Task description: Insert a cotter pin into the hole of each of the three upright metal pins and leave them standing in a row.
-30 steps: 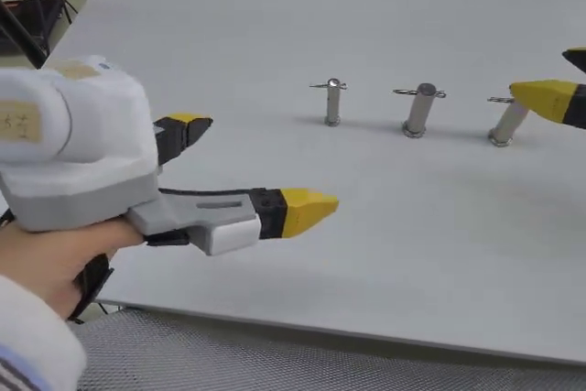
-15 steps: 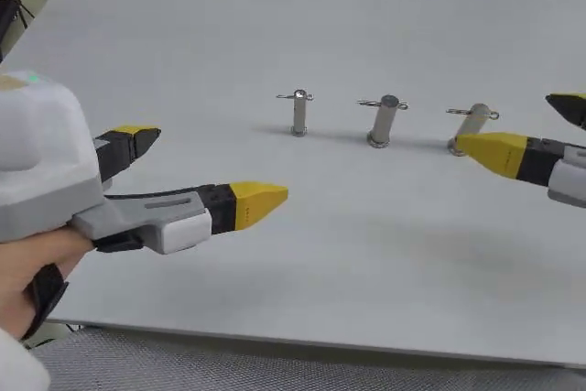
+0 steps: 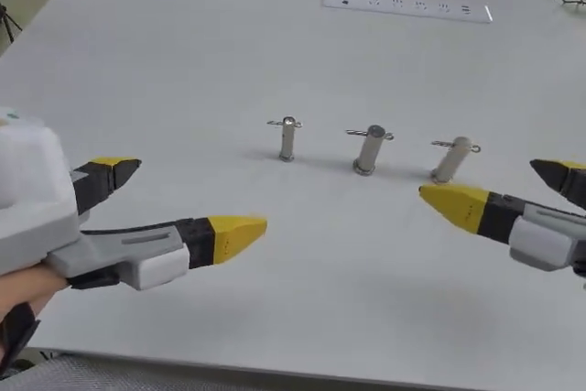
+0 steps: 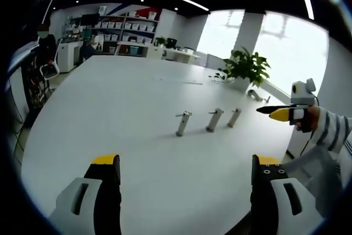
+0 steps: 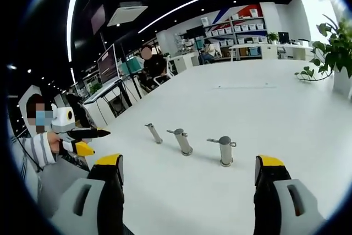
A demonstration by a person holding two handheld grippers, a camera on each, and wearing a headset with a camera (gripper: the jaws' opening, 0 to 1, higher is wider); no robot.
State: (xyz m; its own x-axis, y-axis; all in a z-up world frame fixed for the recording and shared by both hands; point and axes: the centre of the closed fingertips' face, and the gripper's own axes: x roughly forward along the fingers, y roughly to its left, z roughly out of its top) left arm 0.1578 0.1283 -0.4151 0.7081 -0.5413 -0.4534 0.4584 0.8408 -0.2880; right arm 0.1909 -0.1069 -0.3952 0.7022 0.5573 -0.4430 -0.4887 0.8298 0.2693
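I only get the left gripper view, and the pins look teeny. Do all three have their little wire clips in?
Observer: Yes. The head view shows cotter pins through the tops of the left pin, the middle pin and the right pin.
Operator: Is the other gripper holding something? It looks pointy to me.
Observer: No. In the right gripper view, the right gripper has its jaws wide apart with nothing between them.
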